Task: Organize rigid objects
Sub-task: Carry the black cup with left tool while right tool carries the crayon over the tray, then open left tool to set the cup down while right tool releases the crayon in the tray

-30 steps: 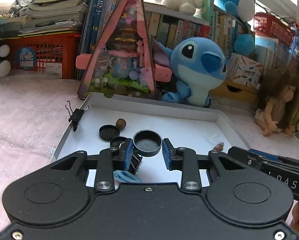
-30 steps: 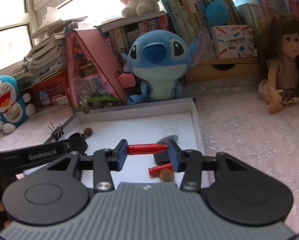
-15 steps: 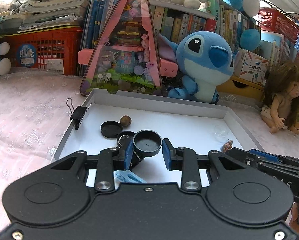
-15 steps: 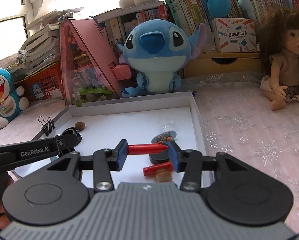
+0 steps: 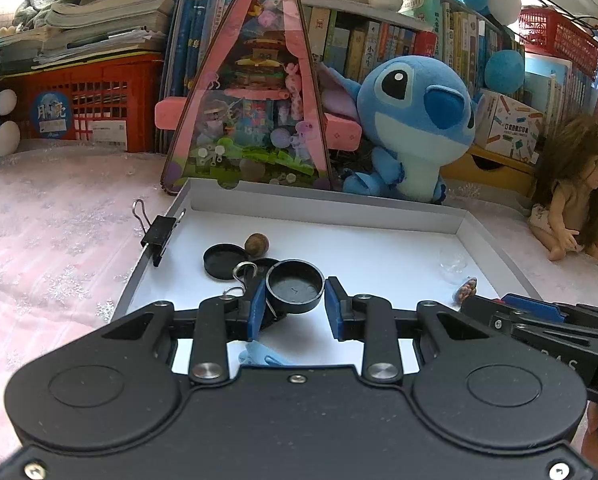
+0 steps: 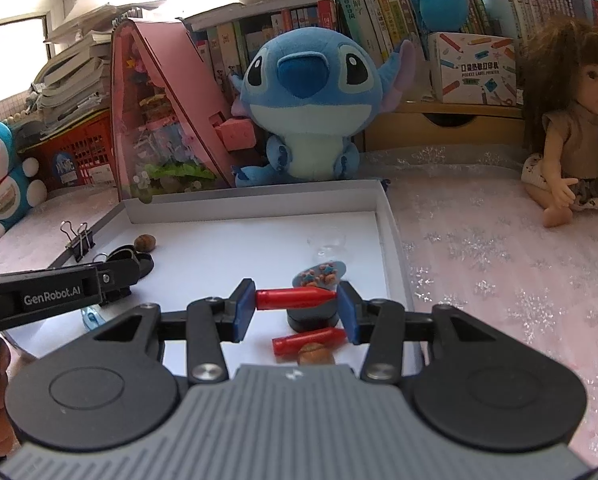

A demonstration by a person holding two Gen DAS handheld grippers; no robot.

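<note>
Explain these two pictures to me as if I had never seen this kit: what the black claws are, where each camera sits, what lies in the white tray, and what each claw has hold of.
There is no robot here. A person holds a two-finger claw in each hand, and a wide-angle camera on each looks forward along its fingers.

The left camera shows the left claw gripping a round black cap. The right camera shows the right claw clamped on a red crayon-like stick, held end to end.

Both reach over a shallow white tray on a pink cloth. In it lie a second red stick, another black cap, a brown nut, a small metal ring and a clear plastic piece. A black binder clip grips the tray's left rim.
</note>
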